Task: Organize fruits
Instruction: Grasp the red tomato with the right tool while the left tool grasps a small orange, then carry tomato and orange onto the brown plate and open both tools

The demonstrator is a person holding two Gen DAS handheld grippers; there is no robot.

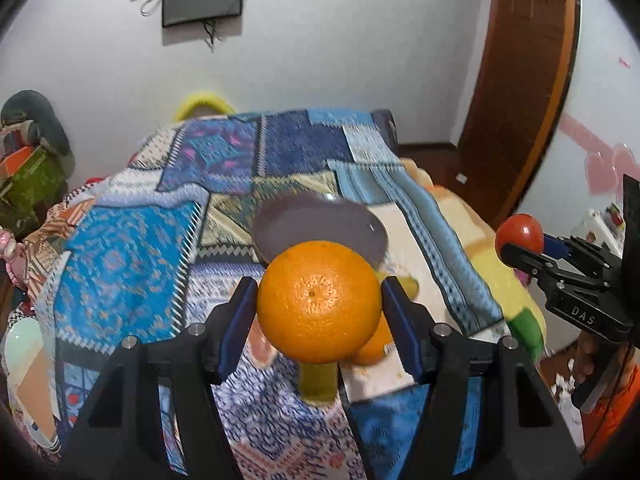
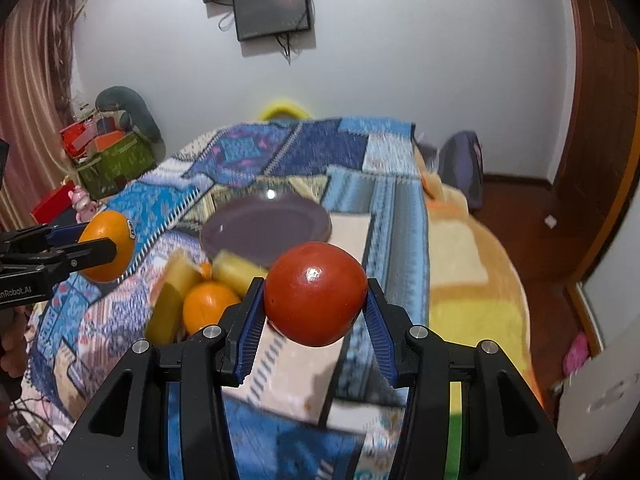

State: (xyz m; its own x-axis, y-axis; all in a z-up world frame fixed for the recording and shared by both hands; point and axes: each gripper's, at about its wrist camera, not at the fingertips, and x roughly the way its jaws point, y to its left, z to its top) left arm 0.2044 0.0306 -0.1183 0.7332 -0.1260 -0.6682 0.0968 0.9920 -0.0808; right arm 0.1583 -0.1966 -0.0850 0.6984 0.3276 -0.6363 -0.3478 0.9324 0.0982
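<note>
The round, dimpled orange (image 1: 319,302) sits clamped between the blue-padded fingers of the left gripper (image 1: 319,308), held in the air above the bed. A smooth, glossy red tomato (image 2: 316,294) is pinched the same way in the right gripper (image 2: 316,300). Both sets of pads press on their fruit from either side.

The move to come, I'd judge, turns on the flat, round purple plate (image 2: 276,224) lying on the blue patchwork quilt (image 1: 132,240). It lies ahead of and below both grippers, nearly straight along the line each one points. From the left wrist view the orange hangs just in front of the plate's near rim, covering part of it; from the right wrist view the tomato sits just short of that rim, a little toward its right side. Neither hand looks clearly nearer.

Between the grippers and the plate, 1 more orange (image 2: 208,306) and some yellow-green fruit (image 2: 176,300) lie bunched on the quilt, touching one another, too blurred to name.
</note>
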